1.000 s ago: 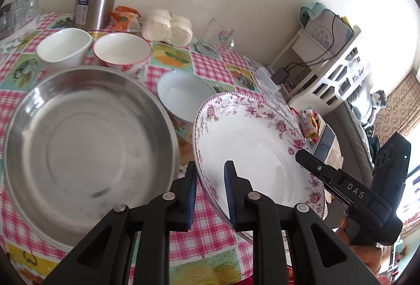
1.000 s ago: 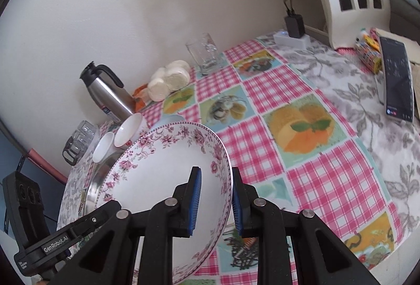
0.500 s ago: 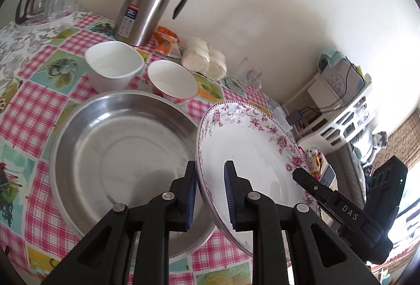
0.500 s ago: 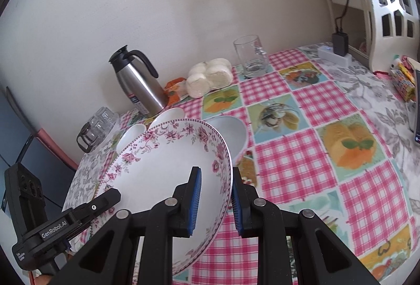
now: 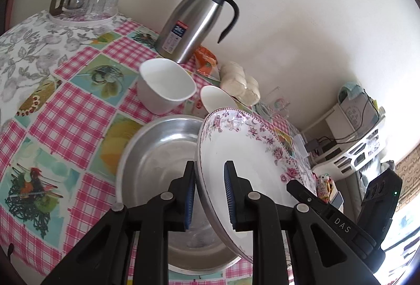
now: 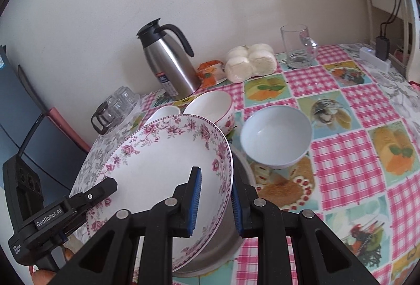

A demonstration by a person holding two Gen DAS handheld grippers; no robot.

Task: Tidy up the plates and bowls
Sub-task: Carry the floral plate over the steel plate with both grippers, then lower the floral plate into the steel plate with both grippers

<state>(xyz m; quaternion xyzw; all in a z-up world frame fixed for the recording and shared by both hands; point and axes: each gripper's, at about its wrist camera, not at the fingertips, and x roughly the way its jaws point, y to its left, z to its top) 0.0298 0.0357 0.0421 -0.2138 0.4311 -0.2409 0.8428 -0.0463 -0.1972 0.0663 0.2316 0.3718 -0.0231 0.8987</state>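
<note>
The floral plate (image 5: 252,154) is held tilted above the steel basin (image 5: 160,154), its rim pinched on opposite sides by the left gripper (image 5: 208,195) and the right gripper (image 6: 215,202), both clamped shut on it. Behind the basin stand two white bowls (image 5: 165,85), a third bowl (image 6: 275,135) to its right, and a steel jug (image 6: 170,62) by the wall.

**Flowered plate hanging tilted over the steel basin**

The white plate (image 5: 252,161) with pink flowers round its rim is hanging tilted above the wide steel basin (image 5: 157,154), which is lying flat on the checked cloth. Behind the basin a squarish white bowl (image 5: 165,87) and a red-rimmed bowl (image 6: 212,106) are standing upright, close together. A plain white bowl (image 6: 275,136) is sitting just beside the basin, on its right in the right wrist view, mouth up.
</note>
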